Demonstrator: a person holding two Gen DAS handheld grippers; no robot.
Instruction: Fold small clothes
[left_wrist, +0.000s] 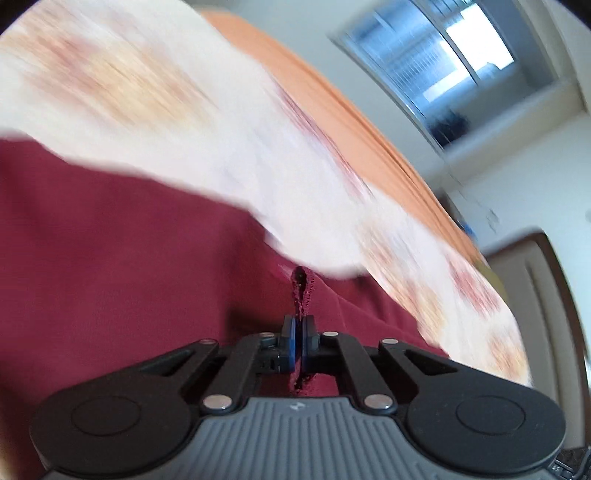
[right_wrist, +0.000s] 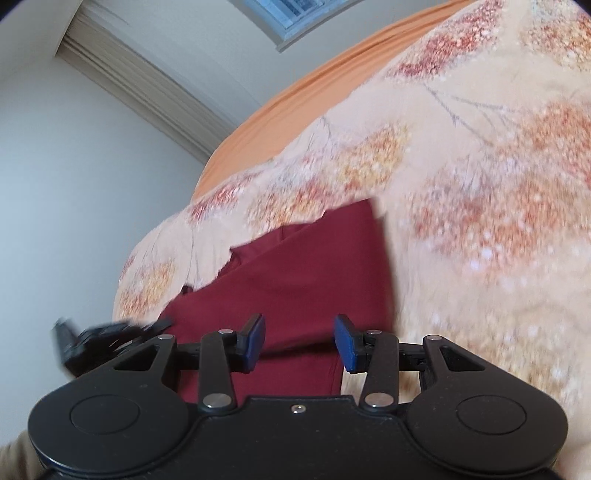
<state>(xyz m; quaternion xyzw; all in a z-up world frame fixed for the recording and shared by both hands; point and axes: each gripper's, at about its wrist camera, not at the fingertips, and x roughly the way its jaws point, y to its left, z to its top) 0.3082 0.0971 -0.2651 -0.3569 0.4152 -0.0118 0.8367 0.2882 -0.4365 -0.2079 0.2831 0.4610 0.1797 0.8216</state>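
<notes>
A dark red garment (right_wrist: 303, 258) lies on a bed cover with an orange and red flower print (right_wrist: 480, 166). In the left wrist view the same dark red garment (left_wrist: 110, 240) fills the lower left, and my left gripper (left_wrist: 300, 332) is shut on a stitched edge of it, which stands up in a pinched ridge between the blue pads. In the right wrist view my right gripper (right_wrist: 300, 341) stands open over the garment's near edge, its blue pads apart with cloth below them and nothing pinched. My left gripper (right_wrist: 96, 339) shows blurred at the garment's left corner.
An orange sheet (right_wrist: 295, 99) borders the far side of the printed cover. White walls and a window (left_wrist: 454, 62) lie beyond the bed. A pleated blind (right_wrist: 140, 81) hangs on the wall in the right wrist view. The left wrist view is heavily blurred.
</notes>
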